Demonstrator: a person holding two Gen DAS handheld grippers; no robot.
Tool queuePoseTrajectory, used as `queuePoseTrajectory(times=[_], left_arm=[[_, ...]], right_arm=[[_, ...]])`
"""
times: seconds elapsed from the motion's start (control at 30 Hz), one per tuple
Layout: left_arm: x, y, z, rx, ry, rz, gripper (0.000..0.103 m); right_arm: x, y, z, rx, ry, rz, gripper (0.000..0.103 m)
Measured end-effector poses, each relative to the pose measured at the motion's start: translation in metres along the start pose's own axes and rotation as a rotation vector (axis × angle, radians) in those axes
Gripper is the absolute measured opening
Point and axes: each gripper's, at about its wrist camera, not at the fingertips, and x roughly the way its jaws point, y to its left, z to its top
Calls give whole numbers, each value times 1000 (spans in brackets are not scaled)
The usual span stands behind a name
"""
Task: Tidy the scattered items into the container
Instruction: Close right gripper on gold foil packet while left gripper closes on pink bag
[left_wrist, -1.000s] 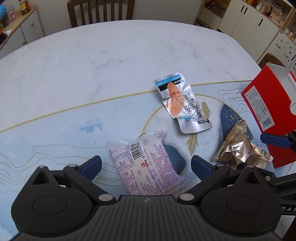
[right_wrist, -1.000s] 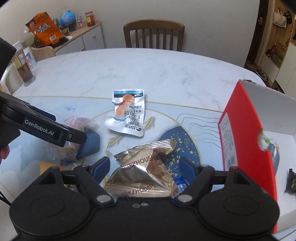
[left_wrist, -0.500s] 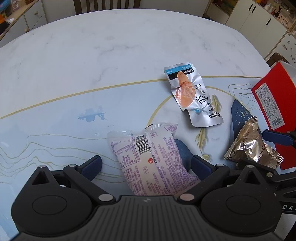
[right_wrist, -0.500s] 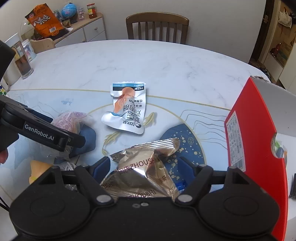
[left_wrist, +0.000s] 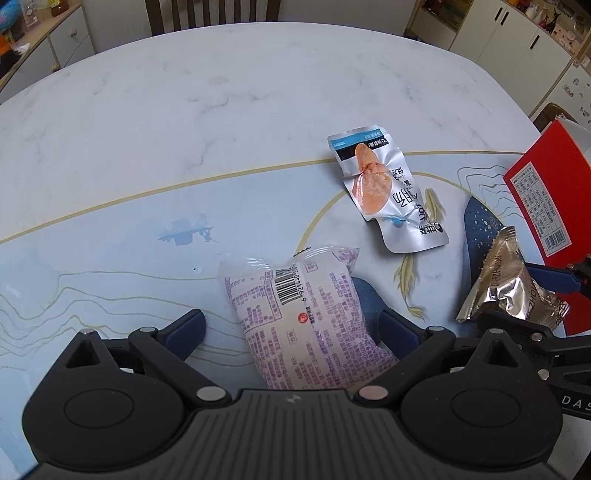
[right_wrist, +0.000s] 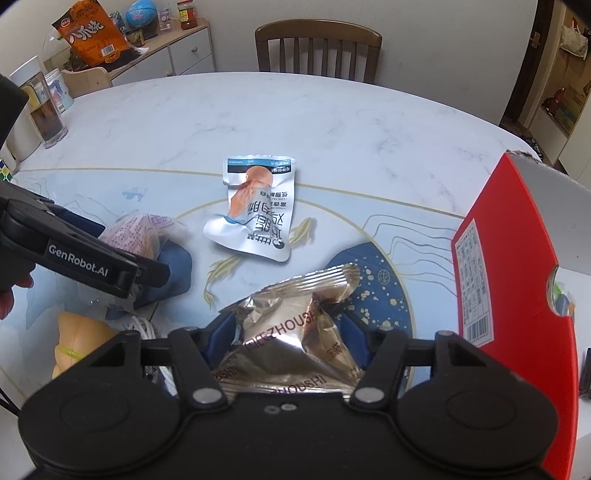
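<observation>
My left gripper (left_wrist: 291, 326) is open around a white-and-purple snack pack (left_wrist: 301, 317) that lies between its fingers on the table. My right gripper (right_wrist: 286, 338) is shut on a gold foil snack pack (right_wrist: 295, 332); the pack also shows in the left wrist view (left_wrist: 509, 284). A silver pouch with an orange picture (left_wrist: 388, 192) lies flat further out, also in the right wrist view (right_wrist: 255, 210). The red box with a white inside (right_wrist: 517, 258) stands at the right; its red wall shows in the left wrist view (left_wrist: 543, 199).
A yellow soft item (right_wrist: 74, 339) and a white cord lie at the near left. A glass jar (right_wrist: 46, 110) stands at the table's left edge. A wooden chair (right_wrist: 317, 48) is behind the table (right_wrist: 295, 122). A dark item lies inside the box (right_wrist: 585, 376).
My right gripper's fingers have closed in on the gold foil pack. My left gripper has shifted forward over the purple pack and stays open.
</observation>
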Motion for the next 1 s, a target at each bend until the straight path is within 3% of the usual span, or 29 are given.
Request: queuePoseTrajectory(times=[0.13, 0.3, 0.4, 1.0], left_arm=[[-2, -1, 0, 5, -7, 11, 89], [-7, 1, 1, 0, -25, 12, 62], [-8, 4, 2, -5, -28, 10, 57], [-28, 9, 11, -17, -59, 5, 53]], right_arm=[[-1, 0, -1, 8, -1, -5, 56], [-2, 0, -2, 11, -8, -13, 52], [-4, -2, -2, 21, -10, -23, 50], [-30, -11, -1, 28, -61, -26, 44]])
